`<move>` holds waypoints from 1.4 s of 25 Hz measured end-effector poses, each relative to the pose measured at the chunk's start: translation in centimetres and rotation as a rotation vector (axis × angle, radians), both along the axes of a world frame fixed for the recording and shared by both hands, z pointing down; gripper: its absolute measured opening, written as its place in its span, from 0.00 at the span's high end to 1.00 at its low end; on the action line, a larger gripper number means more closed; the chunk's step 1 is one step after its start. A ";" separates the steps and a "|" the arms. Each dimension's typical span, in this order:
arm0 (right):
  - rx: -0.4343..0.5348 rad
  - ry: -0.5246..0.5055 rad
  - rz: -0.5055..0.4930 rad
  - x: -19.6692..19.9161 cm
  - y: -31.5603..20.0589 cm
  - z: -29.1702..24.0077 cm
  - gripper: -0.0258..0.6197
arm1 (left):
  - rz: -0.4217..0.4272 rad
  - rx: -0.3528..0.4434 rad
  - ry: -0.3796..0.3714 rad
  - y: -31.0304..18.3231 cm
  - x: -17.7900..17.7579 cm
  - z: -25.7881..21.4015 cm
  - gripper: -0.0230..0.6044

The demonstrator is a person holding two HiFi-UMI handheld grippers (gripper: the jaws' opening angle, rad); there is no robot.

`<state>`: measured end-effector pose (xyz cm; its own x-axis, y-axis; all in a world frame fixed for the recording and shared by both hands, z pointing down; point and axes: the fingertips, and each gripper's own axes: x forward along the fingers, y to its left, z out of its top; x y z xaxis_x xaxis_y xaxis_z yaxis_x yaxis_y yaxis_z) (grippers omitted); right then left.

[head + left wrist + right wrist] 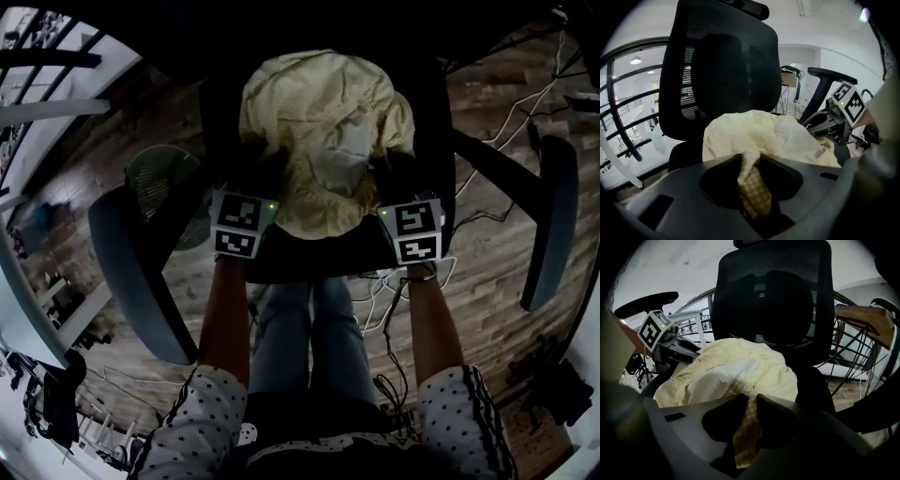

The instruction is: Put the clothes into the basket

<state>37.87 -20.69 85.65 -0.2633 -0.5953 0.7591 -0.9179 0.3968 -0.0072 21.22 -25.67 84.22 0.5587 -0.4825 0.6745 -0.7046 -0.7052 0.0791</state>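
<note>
Since the cloth (323, 141) is soft, light and floppy, it will likely sag when lifted, so two holds are best. It is heaped on the chair (328, 258) seat. Its edge is pinched at 8 o'clock by the left gripper (751, 161) and at 4 by the right gripper (751, 401).

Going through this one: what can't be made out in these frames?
Garment type: the yellow checked cloth is crumpled in every view; cannot tell what it is.
Basket: in the head view the green round thing is dim, partly behind the armrest; cannot tell if it's a basket.
Tong tips: hidden under the marker cubes in the head view; gripper views show left tongs and right tongs pinching cloth.
</note>
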 end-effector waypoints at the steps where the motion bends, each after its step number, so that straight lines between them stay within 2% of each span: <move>1: -0.002 -0.010 -0.006 -0.4 -0.1 0.0 0.83 | 0.008 -0.004 0.003 0.1 0.4 0.0 0.76; 6: 0.003 -0.061 -0.056 -2.9 -0.5 -0.5 0.87 | 0.003 -0.004 0.037 0.1 1.3 -0.3 0.82; 10: 0.016 -0.105 -0.083 -4.4 -0.7 -0.9 0.88 | 0.051 0.009 0.030 0.3 1.9 -0.6 0.87; 20: 0.042 -0.200 -0.187 -8.4 -1.1 -2.1 0.89 | 0.117 -0.025 0.114 1.5 4.0 -1.7 0.89; 35: 0.074 -0.271 -0.172 -9.5 -0.7 -4.5 0.90 | 0.164 0.008 0.143 3.5 6.4 -4.4 0.90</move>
